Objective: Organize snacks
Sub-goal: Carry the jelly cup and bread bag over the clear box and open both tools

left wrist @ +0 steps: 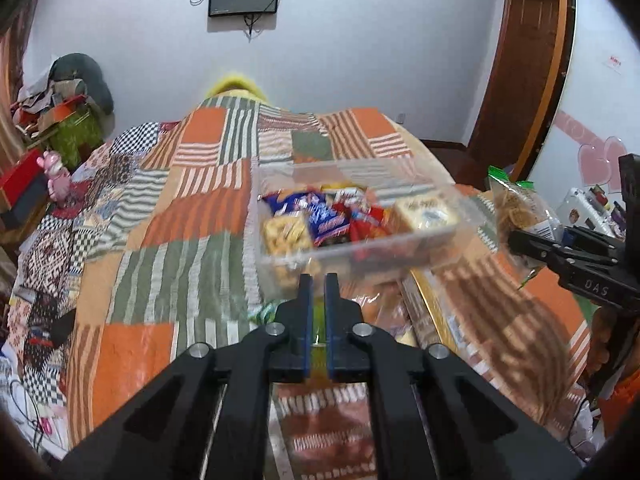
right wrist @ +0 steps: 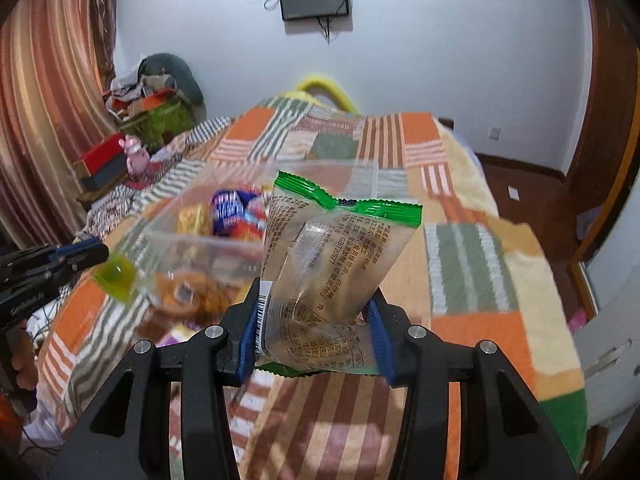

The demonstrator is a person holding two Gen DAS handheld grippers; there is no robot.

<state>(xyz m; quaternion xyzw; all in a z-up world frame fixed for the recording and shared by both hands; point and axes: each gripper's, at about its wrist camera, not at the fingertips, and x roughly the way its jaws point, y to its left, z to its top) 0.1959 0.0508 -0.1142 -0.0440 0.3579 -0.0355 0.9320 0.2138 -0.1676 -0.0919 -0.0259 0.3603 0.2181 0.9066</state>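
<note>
A clear plastic box point(left wrist: 460, 236) point(right wrist: 168, 236) with several wrapped snacks sits on the patchwork bed. My left gripper point(left wrist: 318, 285) is shut on a small green jelly cup point(left wrist: 319, 320), just in front of the box; the cup shows at the fingertips in the right wrist view point(right wrist: 116, 276). My right gripper point(right wrist: 316, 312) is shut on a clear snack bag with green ends point(right wrist: 332, 256), held above the bed to the right of the box; the bag also shows in the left wrist view point(left wrist: 516, 204).
More loose snack packs point(left wrist: 392, 316) lie on the bedspread point(left wrist: 168, 264) in front of the box. Boxes and a pink toy point(left wrist: 56, 176) crowd the bed's left side. A wooden door point(left wrist: 520, 60) is at the right.
</note>
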